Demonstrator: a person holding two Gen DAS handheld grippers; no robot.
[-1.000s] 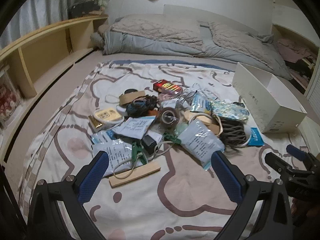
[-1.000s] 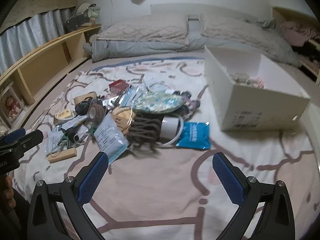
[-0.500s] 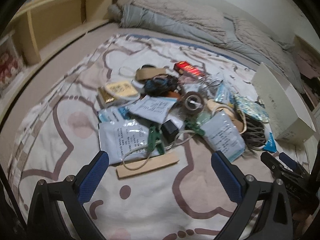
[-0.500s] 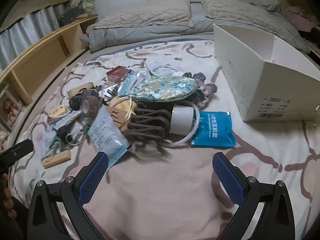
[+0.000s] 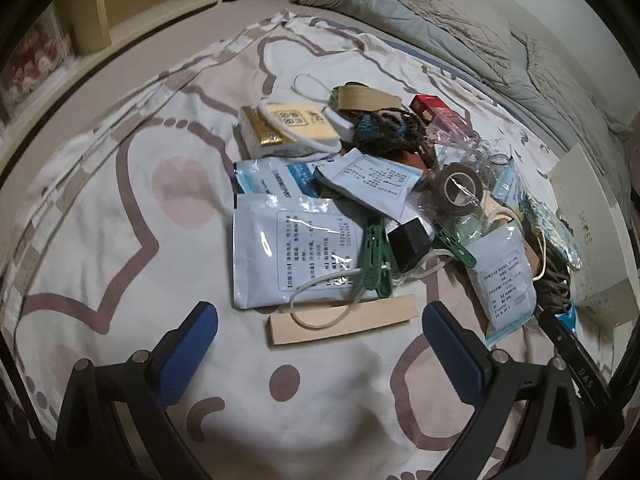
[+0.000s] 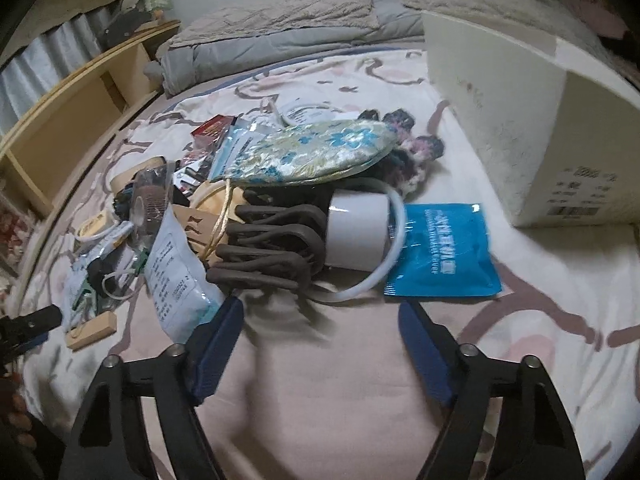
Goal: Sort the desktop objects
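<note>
A heap of small objects lies on a patterned bedsheet. In the left wrist view my left gripper [image 5: 320, 344] is open and empty, just short of a flat wooden strip [image 5: 340, 320] with a rubber band over it, a white sachet [image 5: 296, 252] and a green clip [image 5: 374, 260]. In the right wrist view my right gripper [image 6: 320, 340] is open and empty, close to a brown claw hair clip [image 6: 268, 240], a white tape roll [image 6: 356, 232] and a blue packet [image 6: 440, 248]. A floral pouch [image 6: 312, 152] lies behind them.
A white cardboard box [image 6: 520, 128] stands open at the right of the heap. A folded grey quilt [image 6: 288, 28] and pillows lie at the bed's head. A wooden shelf [image 6: 68, 104] runs along the left side. My left gripper [image 6: 28, 324] shows at the left edge.
Both grippers have moved forward and down toward the heap. The right gripper's fingers have narrowed somewhat. Nothing has been picked up.
</note>
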